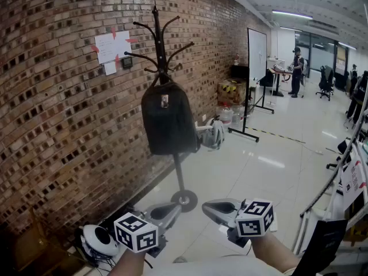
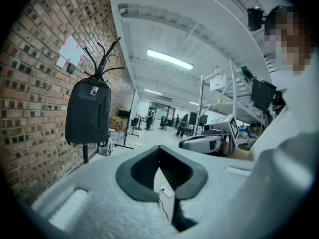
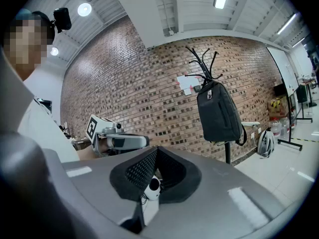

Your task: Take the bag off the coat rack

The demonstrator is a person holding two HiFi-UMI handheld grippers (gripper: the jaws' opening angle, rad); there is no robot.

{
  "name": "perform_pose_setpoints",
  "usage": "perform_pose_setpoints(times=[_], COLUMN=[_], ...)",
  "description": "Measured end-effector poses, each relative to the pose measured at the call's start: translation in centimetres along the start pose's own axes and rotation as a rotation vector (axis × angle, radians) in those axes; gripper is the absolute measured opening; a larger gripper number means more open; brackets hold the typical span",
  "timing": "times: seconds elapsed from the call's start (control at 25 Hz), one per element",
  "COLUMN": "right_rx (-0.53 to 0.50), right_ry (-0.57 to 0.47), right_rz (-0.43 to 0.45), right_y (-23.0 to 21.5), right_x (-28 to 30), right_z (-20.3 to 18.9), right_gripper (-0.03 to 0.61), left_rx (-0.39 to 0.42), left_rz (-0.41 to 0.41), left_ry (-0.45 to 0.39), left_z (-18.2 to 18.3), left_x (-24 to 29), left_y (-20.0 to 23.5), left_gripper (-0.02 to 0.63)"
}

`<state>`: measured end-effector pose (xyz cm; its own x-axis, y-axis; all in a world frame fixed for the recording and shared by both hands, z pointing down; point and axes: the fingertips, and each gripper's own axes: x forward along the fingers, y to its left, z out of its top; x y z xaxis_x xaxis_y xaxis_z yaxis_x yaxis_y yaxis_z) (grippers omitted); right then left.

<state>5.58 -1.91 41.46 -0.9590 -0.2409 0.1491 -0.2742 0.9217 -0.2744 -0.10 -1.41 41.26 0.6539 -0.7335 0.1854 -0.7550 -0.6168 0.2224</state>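
Note:
A black backpack (image 1: 168, 119) hangs from the top hooks of a black coat rack (image 1: 161, 39) that stands by the brick wall. Its pole and round base (image 1: 184, 199) show below the bag. Both grippers are held low in front of the rack, well short of the bag. The left gripper (image 1: 172, 210) is shut with nothing in it. The right gripper (image 1: 208, 208) is likewise shut and empty. The bag (image 2: 88, 111) appears up left in the left gripper view, beyond that gripper's jaws (image 2: 160, 149). In the right gripper view the bag (image 3: 218, 112) hangs to the right of the jaws (image 3: 156, 151).
A paper sheet (image 1: 112, 48) is taped to the brick wall. A white helmet (image 1: 98, 239) lies on the floor at the lower left, another one (image 1: 214, 134) behind the rack. A whiteboard on a stand (image 1: 257, 56) and a distant person (image 1: 297, 72) are farther back. A metal rack (image 1: 339, 177) stands at the right.

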Motion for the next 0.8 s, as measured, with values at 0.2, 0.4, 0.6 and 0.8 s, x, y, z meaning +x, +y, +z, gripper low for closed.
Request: perform_pose_setpoints(times=[0.2,0.4,0.6,0.8], right_rx=[-0.016,-0.026,-0.030,-0.024], right_ry=[0.003,0.016,0.021,0.034], right_rz=[-0.006,-0.002,-0.011,-0.011], right_y=[-1.2,-3.3,-6.8,-11.4], right_x=[0.8,2.3,5.8,10.3], right_z=[0.6,0.8,1.3,2.5], right_gripper=[-0.002,-0.002,0.002,0.053], left_rx=[-0.002,0.007,0.032,0.010], left_rz=[0.012,0.028,0.003,0.013], left_ry=[-0.014,-0.040,-0.087,-0.109], left_z=[0.8,1.5,2.4,3.8], left_x=[0.3,1.3,2.5,4.3], left_y=[1.6,4.2,8.5,15.1], left_gripper=[0.002,0.002,0.002,0.041])
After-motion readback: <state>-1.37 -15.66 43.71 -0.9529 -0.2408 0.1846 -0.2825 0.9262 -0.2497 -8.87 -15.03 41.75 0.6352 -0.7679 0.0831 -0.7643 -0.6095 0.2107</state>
